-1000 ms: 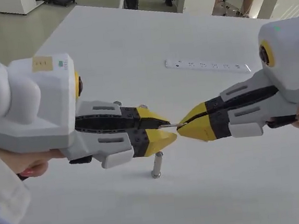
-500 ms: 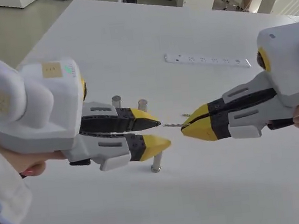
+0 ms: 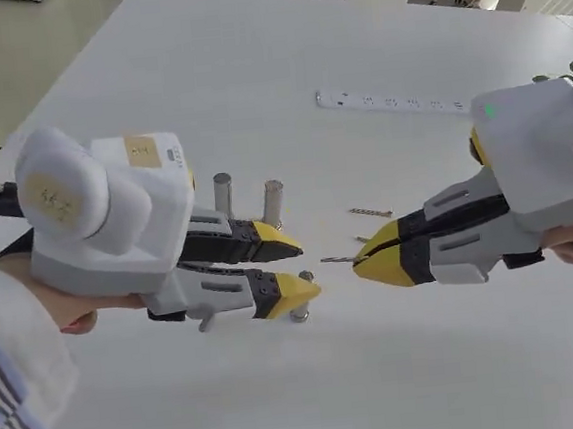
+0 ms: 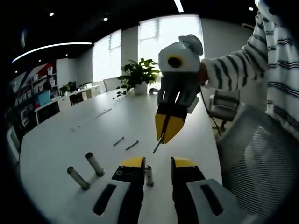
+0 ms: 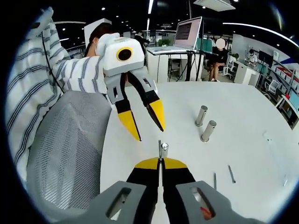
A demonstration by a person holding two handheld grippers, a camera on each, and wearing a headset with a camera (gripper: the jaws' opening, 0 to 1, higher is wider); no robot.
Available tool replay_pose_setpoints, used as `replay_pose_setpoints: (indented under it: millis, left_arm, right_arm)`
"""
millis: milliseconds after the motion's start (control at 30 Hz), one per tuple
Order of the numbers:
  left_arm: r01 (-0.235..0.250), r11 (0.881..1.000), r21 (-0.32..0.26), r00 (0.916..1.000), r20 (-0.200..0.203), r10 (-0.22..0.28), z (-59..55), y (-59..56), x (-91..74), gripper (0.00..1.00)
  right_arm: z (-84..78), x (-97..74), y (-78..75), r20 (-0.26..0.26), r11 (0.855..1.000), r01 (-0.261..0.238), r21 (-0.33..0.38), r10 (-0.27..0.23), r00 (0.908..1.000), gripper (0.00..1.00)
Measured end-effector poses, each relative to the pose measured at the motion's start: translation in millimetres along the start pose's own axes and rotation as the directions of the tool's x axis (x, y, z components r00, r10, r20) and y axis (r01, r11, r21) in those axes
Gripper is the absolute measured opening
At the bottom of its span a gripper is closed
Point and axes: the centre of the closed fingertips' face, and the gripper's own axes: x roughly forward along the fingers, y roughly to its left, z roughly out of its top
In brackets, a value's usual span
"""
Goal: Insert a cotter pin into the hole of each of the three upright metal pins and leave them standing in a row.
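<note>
A: A cotter pin (image 3: 338, 259) is pinched in the right gripper (image 3: 358, 256). The jaws are pressed together on its tail, and the free end is pointed across at the left gripper (image 3: 308, 264).

B: The left gripper is seen spread, with nothing clamped. In the left gripper view the nearest metal pin (image 4: 148, 176) stands upright between its jaws, and whether it is touched cannot be told.

A: A second metal pin (image 3: 223, 193) and a third metal pin (image 3: 273, 204) are stood upright just behind, near each other. Two spare cotter pins (image 3: 370, 211) are laid flat on the table (image 3: 254, 77), beyond the right gripper's tip.

B: So the first insertion is judged to be in hand. Three cotter pins are counted and none is seen through a hole, though the holes are too small to be made out.

A: What is called for next — the nearest metal pin is to be closed on and steadied by the left gripper. Then the cotter pin's tip is to be lowered, lined up with the hole and pushed through.

B: Fine alignment will be needed — and the metal pin must not be tipped.
</note>
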Motion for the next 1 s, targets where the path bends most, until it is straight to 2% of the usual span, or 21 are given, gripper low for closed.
replay_pose_setpoints:
  millis: [167,333,900,1000]
  left_arm:
    - [0.004,1.0,0.005,0.9993,-0.038,-0.004,-8.4,4.8,4.0,0.17]
    - [0.004,1.0,0.019,0.9977,-0.068,-0.002,-15.1,10.3,6.8,0.17]
    - [0.052,0.998,0.042,0.9905,-0.13,-0.047,-28.2,11.7,20.3,0.14]
    - [0.059,0.998,0.029,0.99,-0.13,-0.055,-30.1,12.2,22.3,0.13]
  right_arm:
    - [-11.1,6.0,-5.4,-0.024,0.999,0.036,0.017,-0.036,0.9991,0.0]
    - [-21.1,12.2,-5.0,-0.046,0.999,0.043,0.024,-0.042,0.998,0.0]
    - [-25.2,23.5,-3.7,-0.046,0.998,0.04,0.047,-0.038,0.9982,0.0]
    - [-26.0,24.9,-4.4,-0.05,0.998,0.038,0.047,-0.035,0.9981,0.0]
